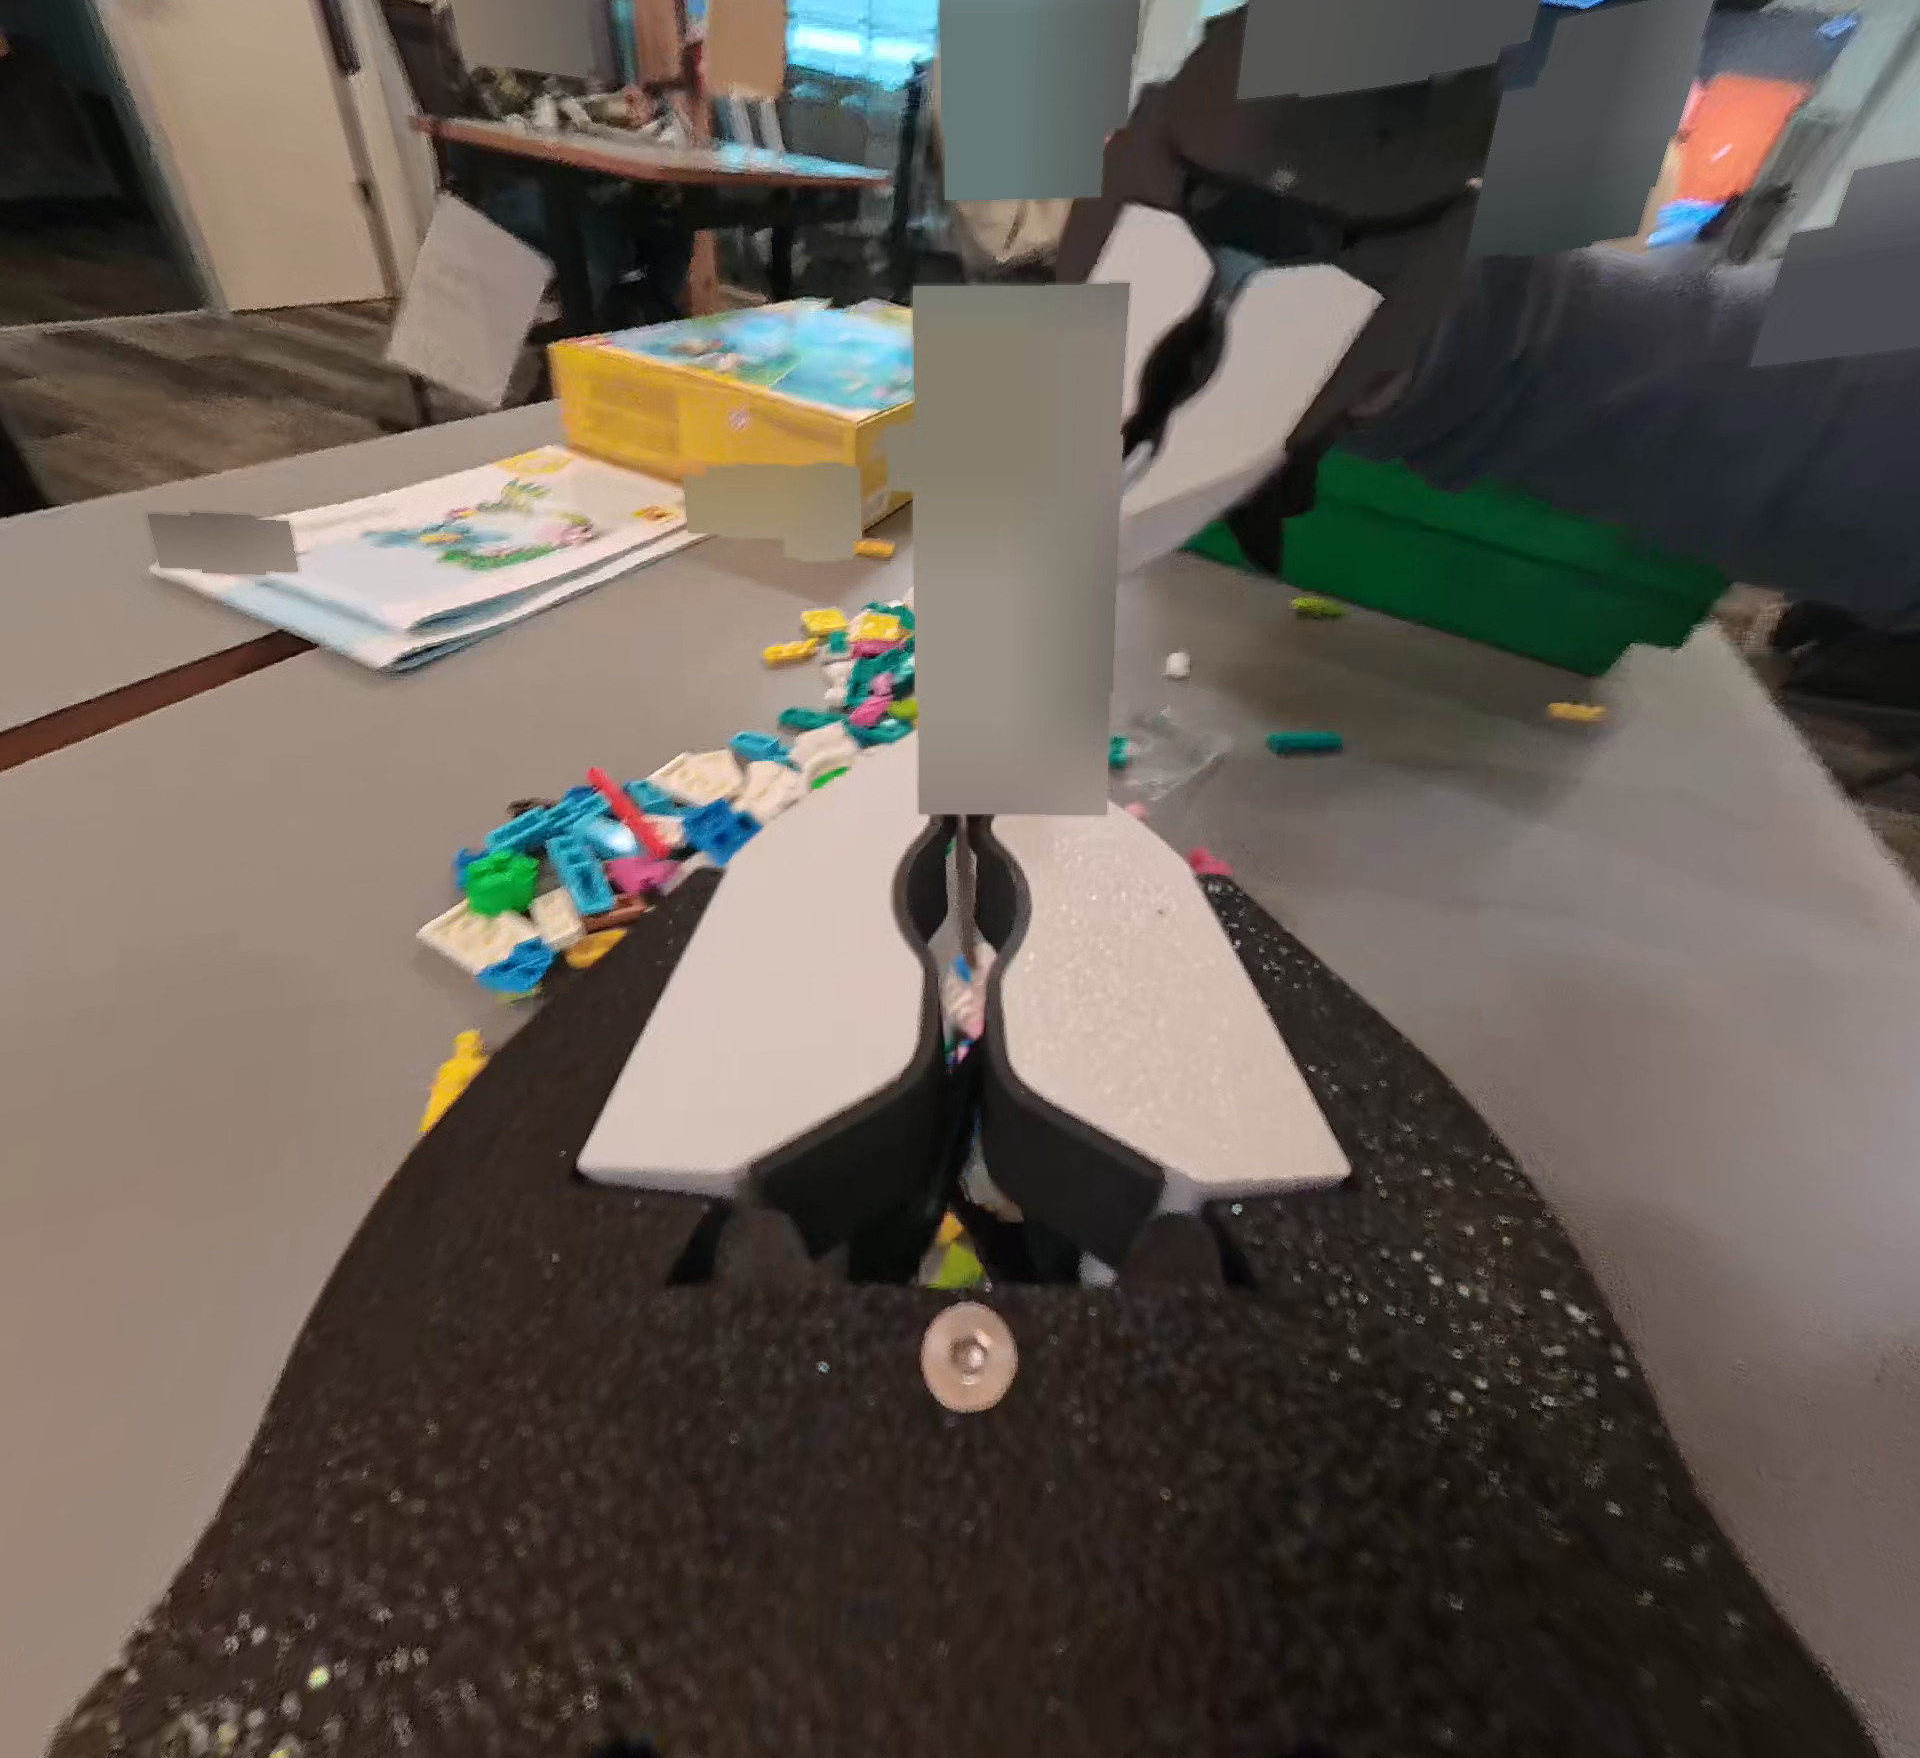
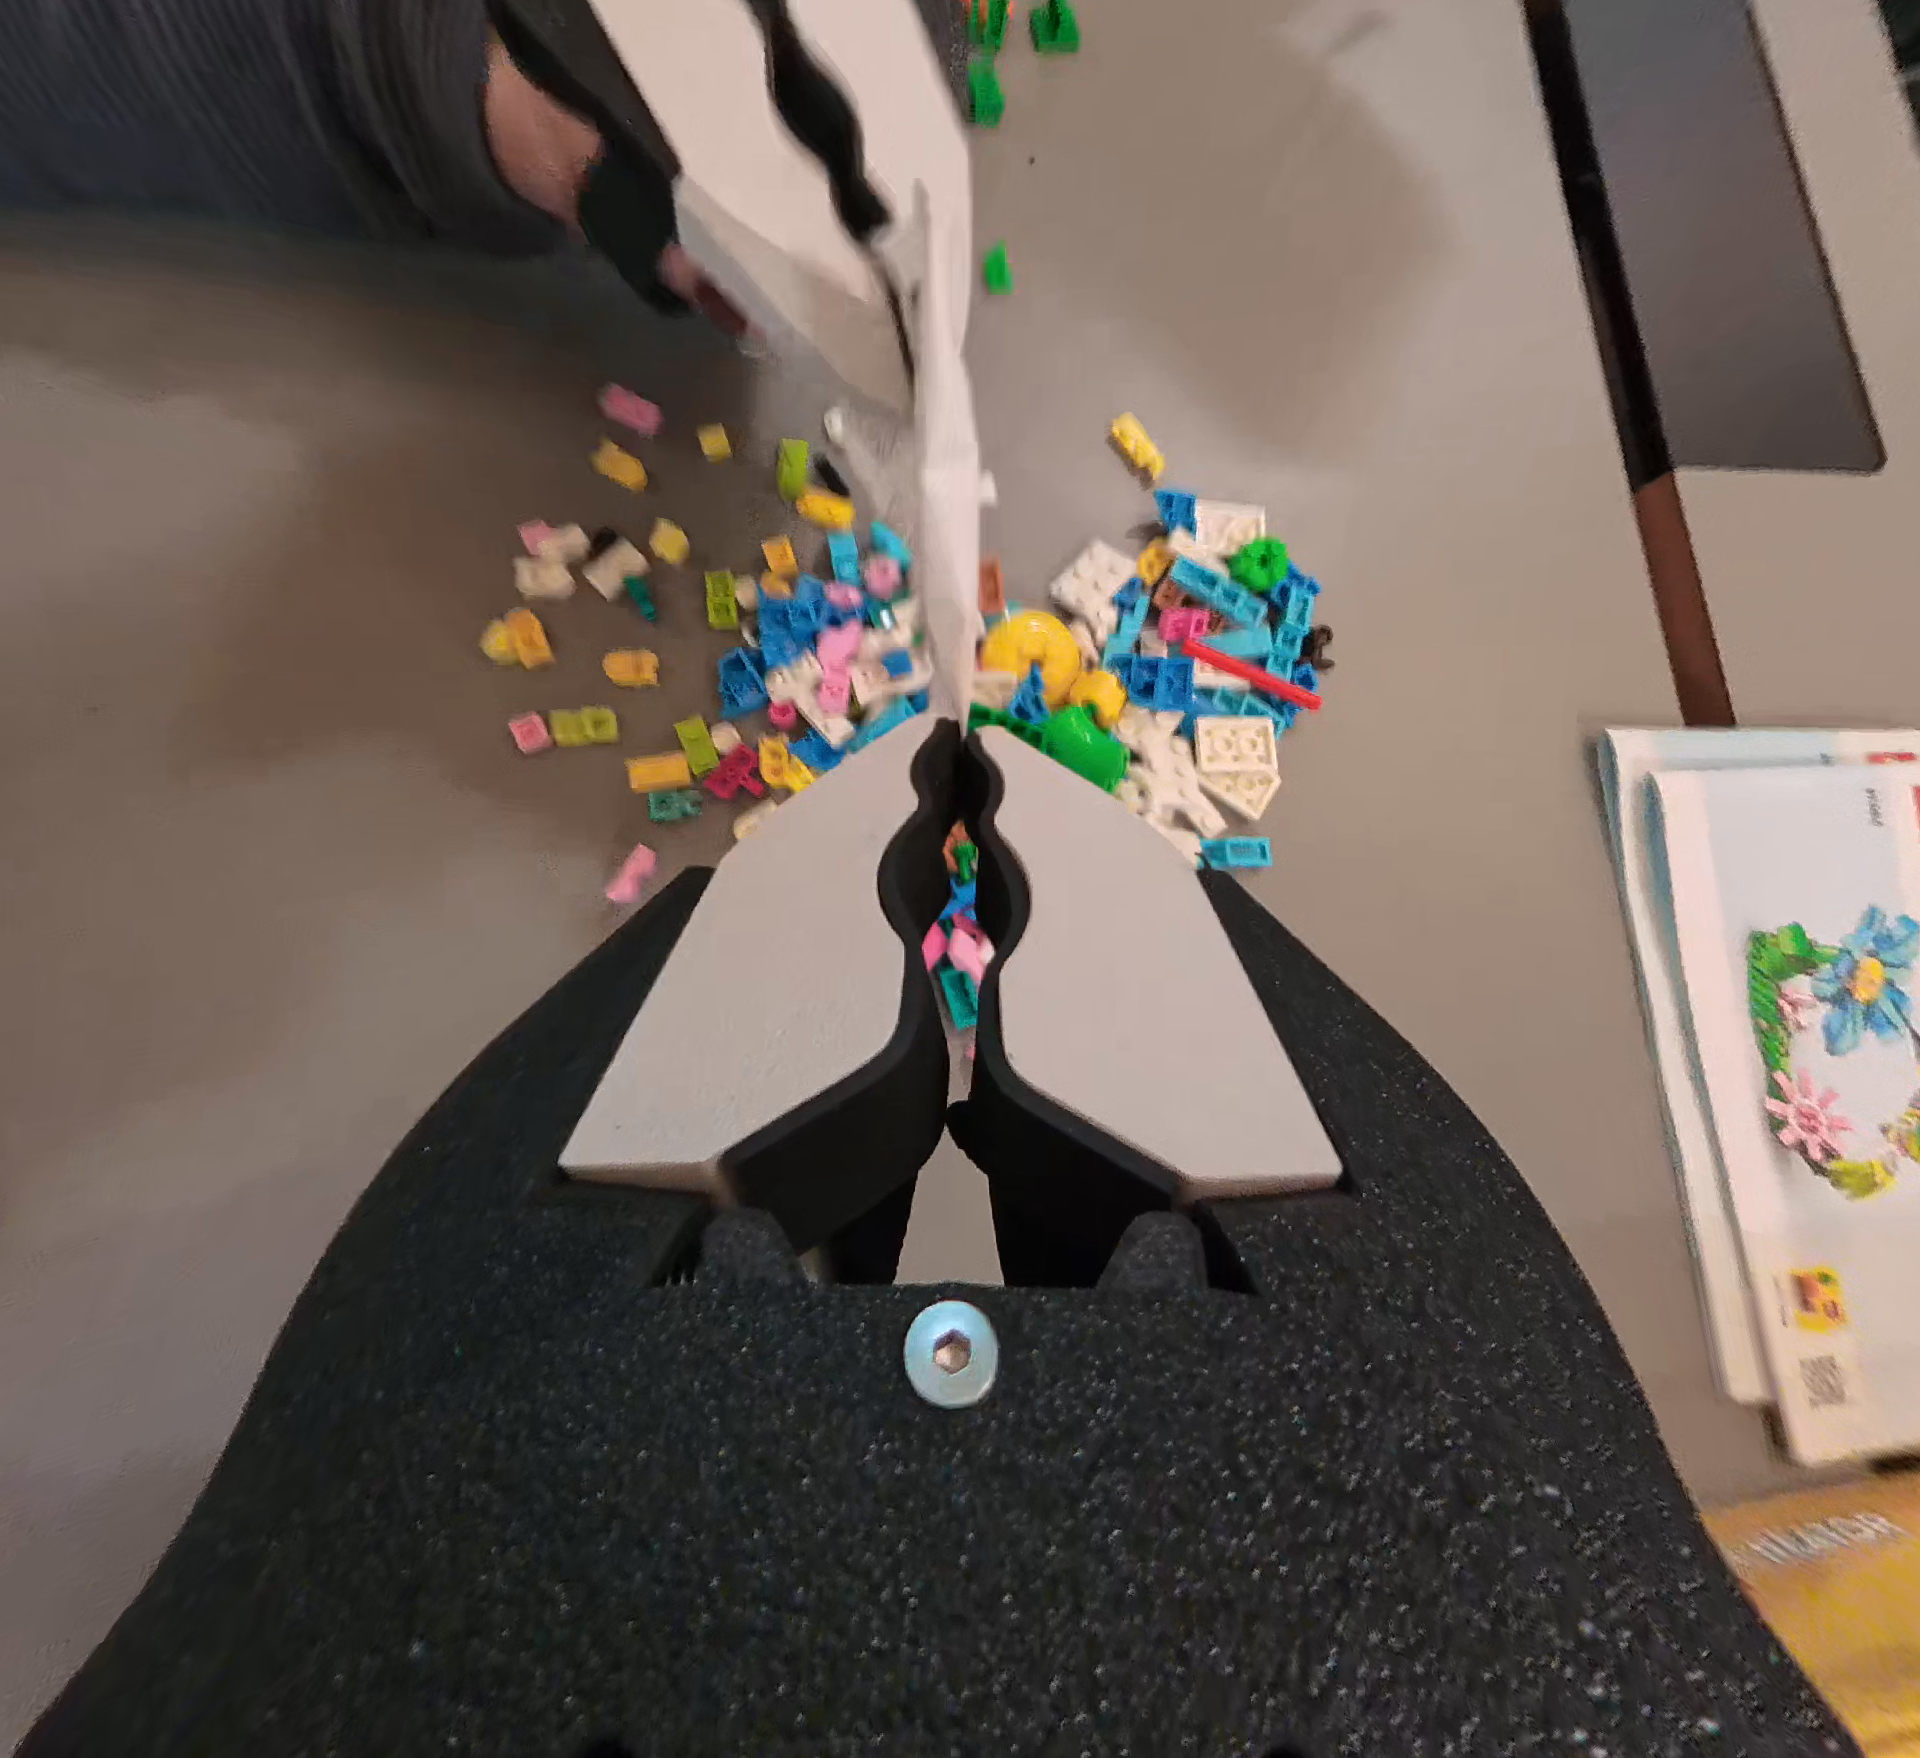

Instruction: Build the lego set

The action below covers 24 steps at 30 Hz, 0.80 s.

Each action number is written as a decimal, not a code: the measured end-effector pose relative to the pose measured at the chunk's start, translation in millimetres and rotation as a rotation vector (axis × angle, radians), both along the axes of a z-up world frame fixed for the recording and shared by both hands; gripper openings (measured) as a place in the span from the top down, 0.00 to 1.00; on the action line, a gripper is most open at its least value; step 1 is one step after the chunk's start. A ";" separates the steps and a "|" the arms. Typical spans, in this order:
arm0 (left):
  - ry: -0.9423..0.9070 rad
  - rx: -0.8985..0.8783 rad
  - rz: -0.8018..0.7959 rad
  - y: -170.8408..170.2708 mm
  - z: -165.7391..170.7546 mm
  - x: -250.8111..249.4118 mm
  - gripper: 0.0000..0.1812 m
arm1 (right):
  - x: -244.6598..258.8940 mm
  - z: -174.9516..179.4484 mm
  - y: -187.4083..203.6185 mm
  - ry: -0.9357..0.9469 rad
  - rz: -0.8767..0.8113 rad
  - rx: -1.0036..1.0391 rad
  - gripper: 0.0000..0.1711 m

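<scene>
Loose lego pieces lie heaped and scattered on the grey table, directly below both grippers. Mixed colours: blue, white, yellow, pink, green, one red rod.

A white paper bag hangs edge-on above the heap, stretched between the two tools. Right gripper: fingers pressed together on the bag's near end. Left gripper: closed on the far end, seen across the heap in the right wrist view; in its own view the fingertips are masked by a blur patch, and only a thin strip shows between its fingers.

Judgement: pieces appear emptied out and assembly is not begun. The step in hand looks like clearing the empty bag. To do it well, carry it sideways, well clear of the heap, so no brick is swept off the table; release one end first.

Surroundings: instruction booklets to the right of the heap, the yellow set box beyond them, a few green pieces farther off. A green bin sits at the table's far edge. Room behind: a door, windows, another table. Both views are motion-blurred.
</scene>
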<state>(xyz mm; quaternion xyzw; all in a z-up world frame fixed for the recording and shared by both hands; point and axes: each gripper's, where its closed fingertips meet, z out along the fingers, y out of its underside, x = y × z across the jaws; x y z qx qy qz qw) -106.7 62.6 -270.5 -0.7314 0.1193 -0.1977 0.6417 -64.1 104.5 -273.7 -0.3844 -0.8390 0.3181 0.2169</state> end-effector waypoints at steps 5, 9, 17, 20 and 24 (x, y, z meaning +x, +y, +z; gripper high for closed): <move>0.033 -0.008 -0.015 5.1 -3.5 10.1 1.00 | -4.8 15.2 -11.1 0.032 0.013 0.009 1.00; -0.037 0.080 -0.023 0.0 16.7 6.2 1.00 | -7.1 27.0 2.1 0.048 -0.037 0.010 1.00; -0.064 0.103 -0.016 -0.8 21.6 4.7 1.00 | -8.8 30.4 8.0 0.074 -0.053 0.034 1.00; -0.206 0.126 -0.048 -1.9 29.6 2.6 1.00 | -8.8 38.5 3.7 0.092 -0.047 -0.018 1.00; -0.290 0.142 -0.068 -0.2 33.5 4.8 1.00 | -9.8 46.0 -9.8 0.095 -0.014 -0.049 1.00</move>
